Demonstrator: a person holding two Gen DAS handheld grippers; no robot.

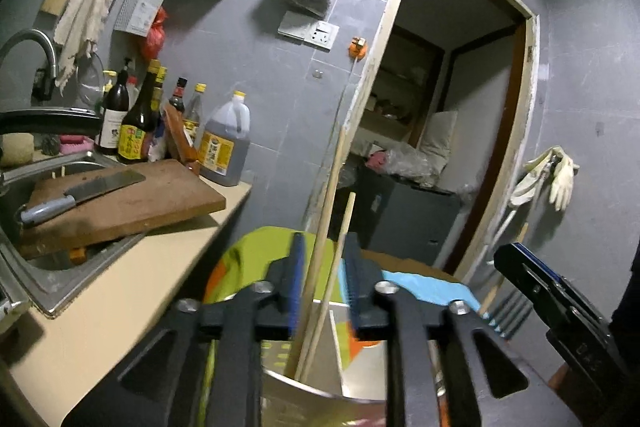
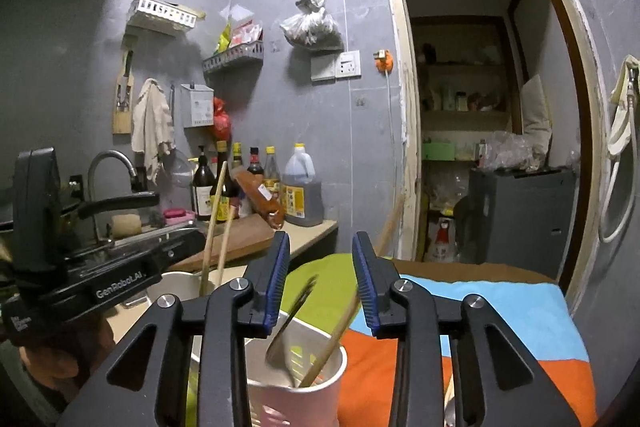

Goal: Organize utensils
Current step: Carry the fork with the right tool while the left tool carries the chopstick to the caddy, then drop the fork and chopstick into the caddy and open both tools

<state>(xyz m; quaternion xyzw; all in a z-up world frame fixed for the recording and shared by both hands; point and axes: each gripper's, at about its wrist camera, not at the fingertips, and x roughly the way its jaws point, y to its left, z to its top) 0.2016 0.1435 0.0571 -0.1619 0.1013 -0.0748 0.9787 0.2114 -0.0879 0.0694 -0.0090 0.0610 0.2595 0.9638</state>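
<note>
Two wooden chopsticks (image 1: 326, 211) stand upright in a shiny metal holder (image 1: 320, 387). They rise between the blue pads of my left gripper (image 1: 324, 279), which is open, with a gap on each side of the sticks. In the right wrist view, the chopsticks (image 2: 216, 219) and metal holder (image 2: 172, 283) sit at the left, beside the left gripper body. My right gripper (image 2: 322, 279) is open above a pink cup (image 2: 296, 399). Inside the cup lean a metal spoon (image 2: 292, 311) and a wooden utensil (image 2: 332, 343), touching neither pad.
Both holders stand on a green, blue and orange cloth (image 2: 480, 307). To the left, a wooden cutting board (image 1: 160, 203) carrying a cleaver (image 1: 80, 195) overhangs the sink (image 1: 48, 279). Sauce bottles (image 1: 224, 143) line the grey wall. A doorway (image 1: 460, 107) opens ahead.
</note>
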